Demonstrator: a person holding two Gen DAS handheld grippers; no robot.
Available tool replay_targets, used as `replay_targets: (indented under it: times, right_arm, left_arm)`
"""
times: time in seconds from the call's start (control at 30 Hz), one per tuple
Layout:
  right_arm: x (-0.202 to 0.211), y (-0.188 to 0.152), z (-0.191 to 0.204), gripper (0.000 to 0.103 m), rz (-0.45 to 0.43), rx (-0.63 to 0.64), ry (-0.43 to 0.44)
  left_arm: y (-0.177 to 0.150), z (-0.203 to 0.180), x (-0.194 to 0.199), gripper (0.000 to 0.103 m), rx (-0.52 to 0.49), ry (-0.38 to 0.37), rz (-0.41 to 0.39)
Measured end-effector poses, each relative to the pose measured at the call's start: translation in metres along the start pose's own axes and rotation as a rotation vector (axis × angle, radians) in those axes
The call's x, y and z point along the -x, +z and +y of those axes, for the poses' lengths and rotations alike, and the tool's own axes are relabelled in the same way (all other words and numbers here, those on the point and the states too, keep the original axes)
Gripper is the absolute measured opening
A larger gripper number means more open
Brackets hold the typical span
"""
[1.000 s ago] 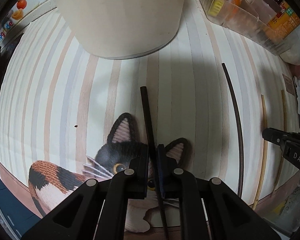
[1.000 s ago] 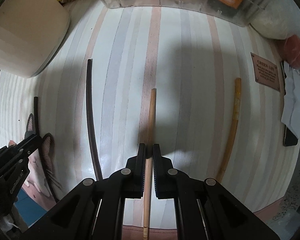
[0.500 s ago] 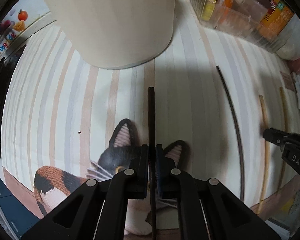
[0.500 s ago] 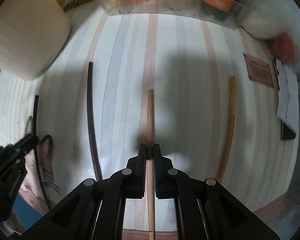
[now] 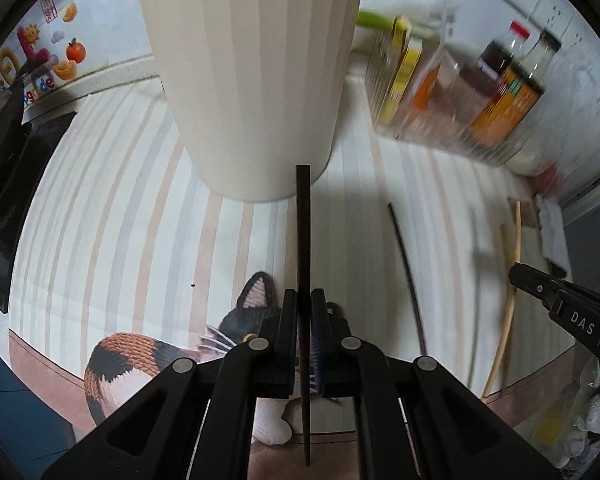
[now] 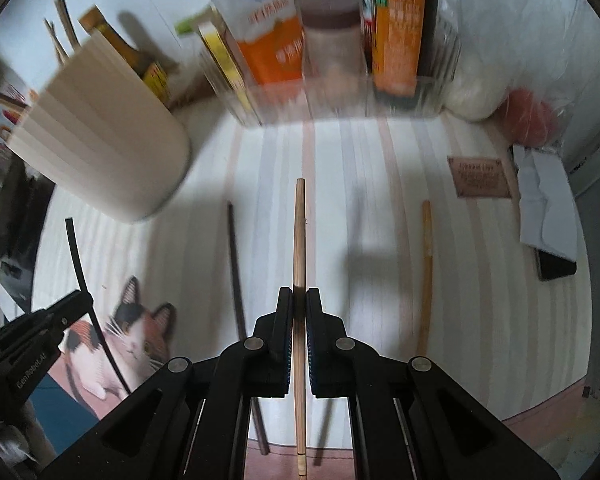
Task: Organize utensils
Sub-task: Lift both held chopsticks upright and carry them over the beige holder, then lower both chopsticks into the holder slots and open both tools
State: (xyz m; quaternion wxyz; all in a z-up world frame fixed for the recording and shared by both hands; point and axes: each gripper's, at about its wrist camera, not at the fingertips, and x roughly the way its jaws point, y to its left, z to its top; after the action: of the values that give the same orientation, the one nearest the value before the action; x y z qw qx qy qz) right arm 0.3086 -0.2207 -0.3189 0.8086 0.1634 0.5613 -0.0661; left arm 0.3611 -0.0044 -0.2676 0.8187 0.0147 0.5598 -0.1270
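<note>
The left gripper [image 5: 305,312], low in the centre of the left wrist view, has its jaws pinched tight on a black chopstick [image 5: 302,240], which runs straight up the frame until its tip overlaps the base of a cream ribbed utensil holder [image 5: 252,88] at the upper centre. The right gripper [image 6: 299,308] is likewise clamped on a light wooden chopstick [image 6: 299,232] that points up the middle of the right wrist view. On the striped mat [image 6: 380,240], a second dark chopstick [image 6: 236,272] lies left of the held one and a second wooden chopstick [image 6: 425,272] lies right of it. A printed calico cat [image 6: 136,336] occupies the mat's lower left corner. A clear bin of bottles and packets [image 6: 340,60] lines the top of the frame, blurred.
</note>
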Motion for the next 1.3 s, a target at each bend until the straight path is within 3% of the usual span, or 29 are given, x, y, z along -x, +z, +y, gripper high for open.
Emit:
replay_targets:
  times: [0.13,0.4,0.87,1.13,1.3]
  right_arm:
    - [0.016,0.02,-0.008,0.006,-0.051,0.007,0.036]
    - [0.069,0.054,0.015,0.006,-0.187,0.02,0.127]
    - [0.172,0.153,0.061,0.006,-0.464,0.096,0.218]
    - [0.197,0.213,0.094,0.006,-0.566,0.098,0.279]
    - [0.184,0.249,0.129,0.006,-0.585,0.123,0.328]
  left_arm:
    - [0.01,0.0,0.022,0.004,0.011,-0.017,-0.057]
    - [0.042,-0.002,0.077,0.003,0.028,-0.065,-0.203]
    - [0.12,-0.009,0.195,0.003,0.013,-0.139,-0.485]
    - [0.166,0.009,0.247,0.003,0.035,-0.084,-0.61]
    - [0.187,0.028,0.249,0.003,0.073,-0.01,-0.623]
